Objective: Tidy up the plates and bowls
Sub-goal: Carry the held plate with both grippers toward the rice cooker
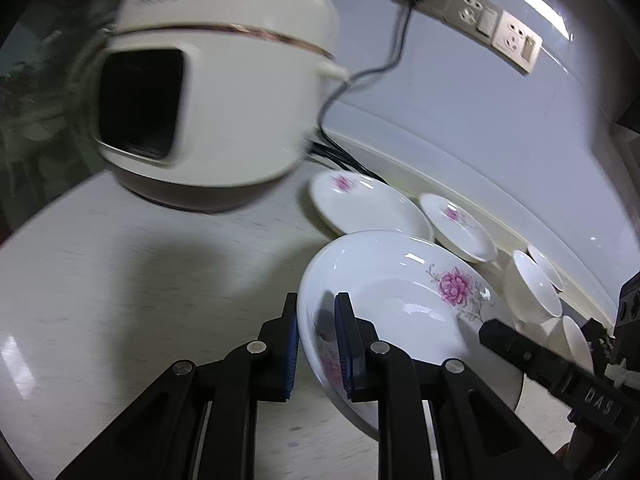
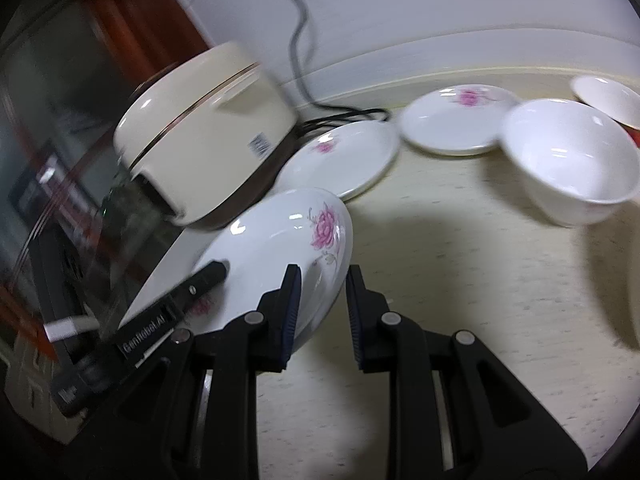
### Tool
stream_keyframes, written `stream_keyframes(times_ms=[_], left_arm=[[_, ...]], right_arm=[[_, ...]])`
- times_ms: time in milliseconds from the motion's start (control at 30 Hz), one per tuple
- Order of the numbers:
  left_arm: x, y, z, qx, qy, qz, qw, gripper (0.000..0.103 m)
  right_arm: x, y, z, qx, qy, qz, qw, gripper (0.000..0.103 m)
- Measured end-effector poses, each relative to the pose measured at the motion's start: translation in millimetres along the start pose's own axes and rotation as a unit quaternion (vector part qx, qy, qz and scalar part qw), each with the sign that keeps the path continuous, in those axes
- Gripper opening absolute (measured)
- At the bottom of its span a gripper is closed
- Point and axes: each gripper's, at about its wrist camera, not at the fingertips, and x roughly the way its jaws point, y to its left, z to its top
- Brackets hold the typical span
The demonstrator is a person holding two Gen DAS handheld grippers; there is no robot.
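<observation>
A large white plate with pink flowers (image 1: 400,304) is held tilted above the table. My left gripper (image 1: 318,344) is shut on its left rim. My right gripper (image 2: 322,312) clamps the opposite rim of the same plate (image 2: 280,248); its finger also shows in the left wrist view (image 1: 532,356). Two more flowered plates (image 1: 360,204) (image 1: 456,224) lie flat near the wall, also in the right wrist view (image 2: 340,160) (image 2: 452,120). White bowls (image 1: 536,288) (image 2: 572,160) stand to their right.
A cream rice cooker (image 1: 216,92) (image 2: 200,132) stands at the back left, its black cord (image 1: 384,68) running to wall sockets (image 1: 468,12). A dark glass cabinet (image 2: 52,152) is at the left. The table surface (image 1: 120,280) is pale.
</observation>
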Motion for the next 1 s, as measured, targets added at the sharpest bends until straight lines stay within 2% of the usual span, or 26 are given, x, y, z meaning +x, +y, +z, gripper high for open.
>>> stream_keyframes(times_ms=[300, 567, 700, 1000], left_arm=[[-31, 49, -4, -0.022, -0.008, 0.039, 0.9990, 0.018], [-33, 74, -14, -0.034, 0.004, 0.049, 0.9982, 0.021], [-39, 80, -18, -0.035, -0.001, 0.062, 0.9974, 0.021], [-40, 107, -19, -0.067, 0.013, 0.074, 0.9949, 0.025]], right_arm=[[23, 47, -20, -0.071, 0.044, 0.040, 0.996, 0.027], [31, 65, -31, -0.100, 0.066, 0.051, 0.991, 0.027], [37, 78, -36, -0.123, 0.073, 0.040, 0.989, 0.027], [51, 99, -43, -0.161, 0.091, 0.046, 0.982, 0.026]])
